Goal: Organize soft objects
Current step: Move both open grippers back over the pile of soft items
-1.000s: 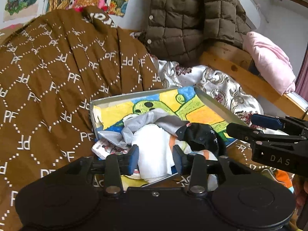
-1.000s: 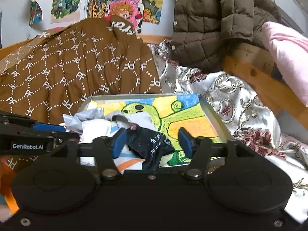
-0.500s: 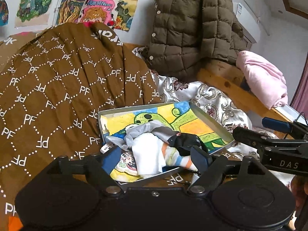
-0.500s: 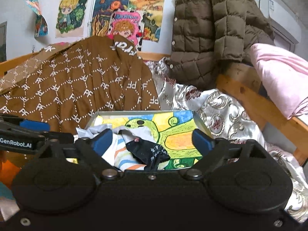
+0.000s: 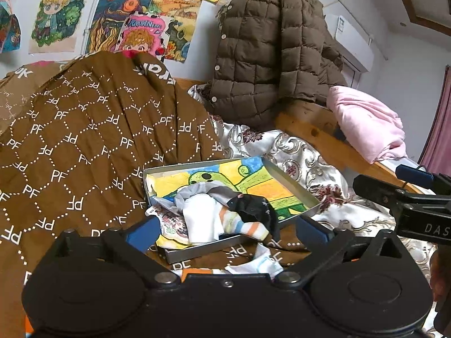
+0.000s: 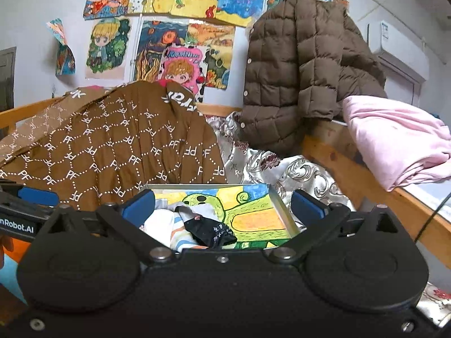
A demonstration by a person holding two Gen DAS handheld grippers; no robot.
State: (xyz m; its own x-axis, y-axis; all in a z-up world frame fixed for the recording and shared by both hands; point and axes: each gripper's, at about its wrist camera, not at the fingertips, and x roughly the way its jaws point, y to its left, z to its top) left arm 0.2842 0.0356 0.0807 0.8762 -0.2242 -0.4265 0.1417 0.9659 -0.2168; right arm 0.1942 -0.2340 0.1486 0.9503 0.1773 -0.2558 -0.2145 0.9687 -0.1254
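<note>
Lying in a heap inside the shallow metal tray [image 5: 293, 181] on the bed, the socks [image 5: 225, 214] touch neither tool. Left tool [image 5: 227, 229] and right tool [image 6: 222, 204] have just been opening; both stand spread wide, nothing pinched.

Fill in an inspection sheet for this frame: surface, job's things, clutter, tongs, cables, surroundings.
Surface: bed under a brown PF-print cover and a floral silver sheet.
Job's things: shallow tin box lined with a drawing; white cloth, striped sock and black sock piled at its near end.
Clutter: small white garment outside the box.
Tongs: left tongs and right tongs both open, having just widened, gripping nothing.
Cables: thin dark cord at the bed rail.
Surroundings: quilted jacket, pink bedding, wall drawings.
</note>
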